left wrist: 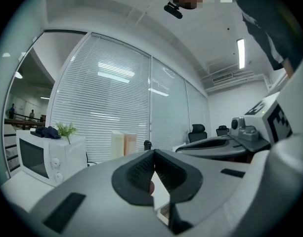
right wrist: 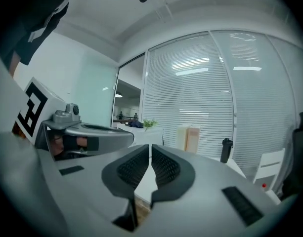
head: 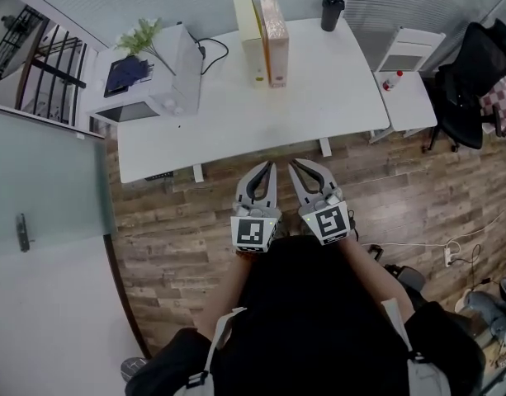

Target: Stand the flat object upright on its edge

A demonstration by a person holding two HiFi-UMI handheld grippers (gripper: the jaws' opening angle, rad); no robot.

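Two flat boxes stand upright side by side at the far edge of the white table [head: 319, 106]: a cream one [head: 250, 35] and a tan-orange one [head: 275, 35]. Both also show far off in the left gripper view, cream [left wrist: 117, 144] beside tan [left wrist: 129, 143], and in the right gripper view, cream [right wrist: 182, 137] beside tan [right wrist: 193, 138]. My left gripper [head: 270, 166] [left wrist: 153, 152] and right gripper [head: 292, 163] [right wrist: 150, 146] hover close together by the table's near edge, well short of the boxes. Each is shut with nothing between its pads.
A white microwave [head: 149, 77] with a small plant [head: 141, 35] and a dark cloth [head: 125, 73] on top stands at the table's left. A black tumbler [head: 332, 11] sits at the far right corner. A small side table [head: 409, 97] and black chair [head: 475, 73] stand to the right.
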